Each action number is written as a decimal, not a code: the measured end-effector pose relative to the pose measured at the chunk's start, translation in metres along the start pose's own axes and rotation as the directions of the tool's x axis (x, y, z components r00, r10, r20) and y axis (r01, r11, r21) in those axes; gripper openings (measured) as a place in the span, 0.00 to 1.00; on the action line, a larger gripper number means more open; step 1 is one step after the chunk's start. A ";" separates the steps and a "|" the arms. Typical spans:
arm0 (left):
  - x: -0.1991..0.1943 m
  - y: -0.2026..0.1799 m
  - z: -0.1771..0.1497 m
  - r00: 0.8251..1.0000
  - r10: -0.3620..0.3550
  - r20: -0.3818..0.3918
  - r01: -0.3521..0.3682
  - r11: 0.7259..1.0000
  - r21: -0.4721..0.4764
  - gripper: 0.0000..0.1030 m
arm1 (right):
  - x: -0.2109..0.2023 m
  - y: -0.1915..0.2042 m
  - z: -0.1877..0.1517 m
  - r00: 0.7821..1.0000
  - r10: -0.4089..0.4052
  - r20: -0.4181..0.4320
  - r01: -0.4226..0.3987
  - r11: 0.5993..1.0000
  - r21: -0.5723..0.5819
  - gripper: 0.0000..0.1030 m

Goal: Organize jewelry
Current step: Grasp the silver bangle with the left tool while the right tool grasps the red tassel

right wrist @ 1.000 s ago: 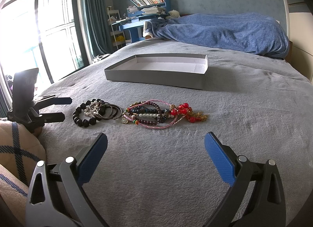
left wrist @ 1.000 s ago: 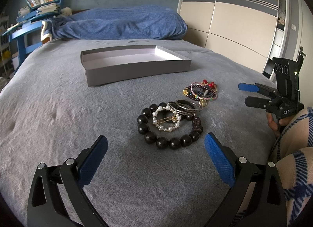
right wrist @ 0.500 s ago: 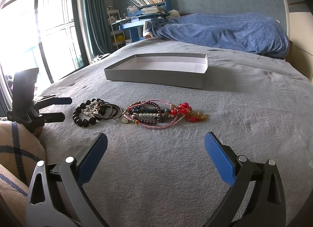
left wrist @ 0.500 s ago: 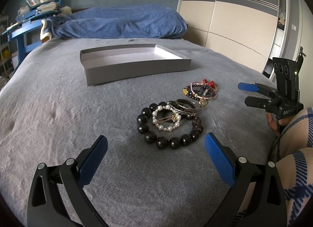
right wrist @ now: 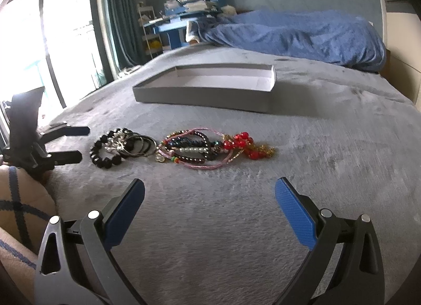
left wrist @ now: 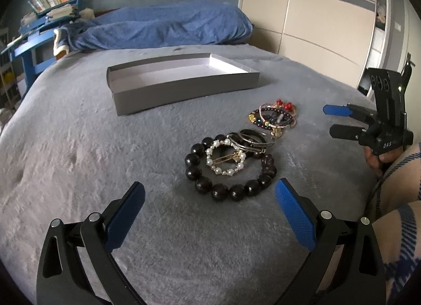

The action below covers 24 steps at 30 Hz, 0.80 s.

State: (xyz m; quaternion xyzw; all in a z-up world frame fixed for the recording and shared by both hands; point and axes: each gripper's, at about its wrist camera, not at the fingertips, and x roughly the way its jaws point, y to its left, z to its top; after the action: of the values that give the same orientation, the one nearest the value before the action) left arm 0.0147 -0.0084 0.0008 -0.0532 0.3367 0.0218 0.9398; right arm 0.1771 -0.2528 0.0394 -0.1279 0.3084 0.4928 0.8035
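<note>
Almost nothing is changing from a second ago: I am still hovering both tongs over the bed, my left tongs (left wrist: 210, 201) gaping wide and empty just short of the black bead bracelet (left wrist: 229, 168), my right tongs (right wrist: 210, 201) equally wide and empty before the colourful bracelet pile (right wrist: 210, 148). So the sorting is not yet starting. The pearl ring (left wrist: 225, 158) and thin bangles (left wrist: 251, 140) are lying across the black beads, tangling any single pick. The grey tray (left wrist: 184, 92) is waiting beyond, well apart, with nothing in it.
</note>
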 end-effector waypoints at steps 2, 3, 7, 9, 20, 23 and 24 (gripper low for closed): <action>0.000 0.000 0.003 1.000 0.008 -0.005 -0.008 1.000 0.006 0.95 | 0.004 0.002 0.002 1.000 -0.017 -0.022 0.016 1.000 -0.012 0.95; -0.001 -0.001 0.005 1.000 0.013 -0.005 -0.013 1.000 0.009 0.95 | 0.006 0.003 0.003 0.999 -0.027 -0.031 0.026 0.999 -0.020 0.95; -0.001 -0.007 0.020 1.000 0.012 0.008 -0.012 0.999 0.031 0.95 | 0.010 0.003 0.008 0.998 -0.045 -0.054 0.044 0.999 -0.029 0.95; 0.001 -0.011 0.026 1.000 0.002 -0.002 -0.002 0.999 0.043 0.95 | 0.011 0.000 0.011 0.997 -0.048 -0.057 0.047 0.999 -0.022 0.95; 0.033 -0.043 0.053 0.995 -0.001 -0.100 0.019 0.984 0.175 0.94 | 0.014 -0.010 0.019 0.997 -0.047 -0.063 0.047 0.999 -0.001 0.95; 0.043 -0.052 0.057 0.992 0.006 -0.127 0.022 0.976 0.216 0.94 | 0.014 -0.011 0.020 0.997 -0.050 -0.064 0.050 0.999 0.000 0.95; 0.045 -0.054 0.058 0.991 0.005 -0.131 0.025 0.973 0.228 0.94 | 0.015 -0.012 0.020 0.997 -0.051 -0.064 0.051 0.999 0.002 0.95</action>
State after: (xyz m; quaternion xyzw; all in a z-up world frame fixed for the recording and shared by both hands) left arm 0.0907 -0.0556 0.0213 0.0526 0.3974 -0.0253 0.9158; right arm 0.1997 -0.2378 0.0448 -0.1499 0.3317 0.4673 0.8057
